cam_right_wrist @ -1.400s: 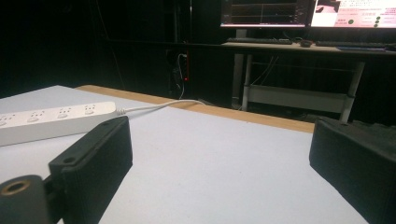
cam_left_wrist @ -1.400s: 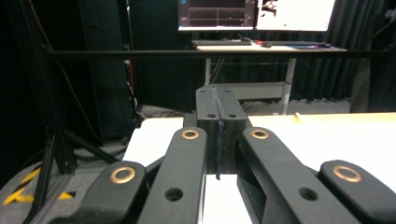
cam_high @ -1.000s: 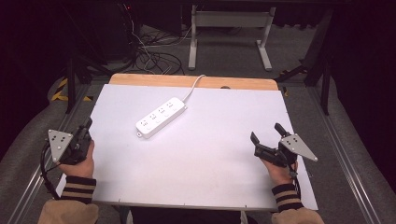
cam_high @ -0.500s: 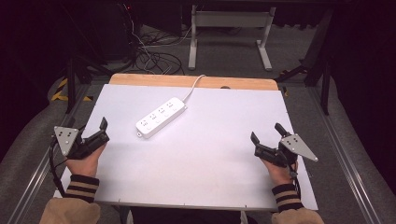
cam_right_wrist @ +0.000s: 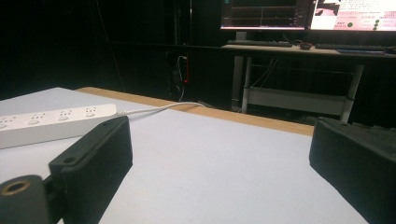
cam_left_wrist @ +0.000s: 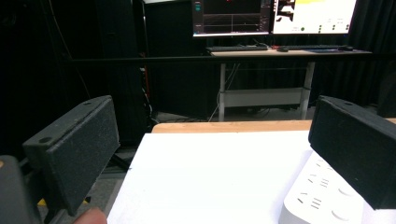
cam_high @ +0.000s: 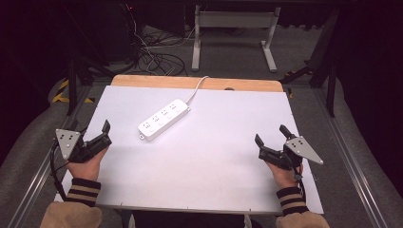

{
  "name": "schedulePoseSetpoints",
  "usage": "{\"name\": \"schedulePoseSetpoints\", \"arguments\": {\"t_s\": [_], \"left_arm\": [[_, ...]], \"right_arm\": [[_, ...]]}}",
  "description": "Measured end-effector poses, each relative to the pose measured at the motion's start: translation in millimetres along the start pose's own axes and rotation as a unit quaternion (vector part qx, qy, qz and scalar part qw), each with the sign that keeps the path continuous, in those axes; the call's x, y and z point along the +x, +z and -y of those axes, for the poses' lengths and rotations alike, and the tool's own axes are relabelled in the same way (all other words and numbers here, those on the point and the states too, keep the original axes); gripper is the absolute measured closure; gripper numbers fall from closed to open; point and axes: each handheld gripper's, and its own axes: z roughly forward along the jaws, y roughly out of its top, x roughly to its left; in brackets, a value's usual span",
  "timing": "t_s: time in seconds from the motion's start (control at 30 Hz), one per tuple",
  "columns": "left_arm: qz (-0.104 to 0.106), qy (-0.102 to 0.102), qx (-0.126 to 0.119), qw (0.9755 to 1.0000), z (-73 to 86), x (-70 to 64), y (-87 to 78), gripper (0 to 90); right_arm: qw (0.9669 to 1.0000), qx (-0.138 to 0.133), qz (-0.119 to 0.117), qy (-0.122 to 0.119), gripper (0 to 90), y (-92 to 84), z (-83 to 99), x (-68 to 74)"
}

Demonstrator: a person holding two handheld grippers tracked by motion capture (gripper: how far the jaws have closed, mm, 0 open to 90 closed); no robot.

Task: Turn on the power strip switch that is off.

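A white power strip (cam_high: 164,118) lies at an angle on the white table sheet (cam_high: 214,156), its cable (cam_high: 197,88) running off over the far wooden edge. My left gripper (cam_high: 105,133) hovers open at the left edge, pointing toward the strip, a short way from its near end. In the left gripper view the strip (cam_left_wrist: 322,198) lies just past the right jaw, with nothing between the jaws of this gripper (cam_left_wrist: 210,154). My right gripper (cam_high: 271,135) rests open and empty near the right edge. From there the strip (cam_right_wrist: 51,123) lies far off to the left.
A wooden strip (cam_high: 199,82) borders the table's far side. Beyond it are tangled floor cables (cam_high: 152,57) and a desk frame (cam_high: 233,28). A desk with monitors (cam_left_wrist: 275,18) stands farther back. Metal rails (cam_high: 351,166) run along both sides.
My left gripper has swung down from the table's left edge toward the power strip, and its jaws have spread open. The right gripper and the strip have stayed still.
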Motion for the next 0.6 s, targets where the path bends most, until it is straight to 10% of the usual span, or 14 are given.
{"name": "schedulePoseSetpoints", "arguments": {"t_s": [0.6], "left_arm": [[0.007,-0.001,0.002,1.0000,0.5,-0.6,1.0,2.7]], "right_arm": [[1.0000,-0.001,0.002,0.001,6.5,-0.5,-0.1,0.5]]}}
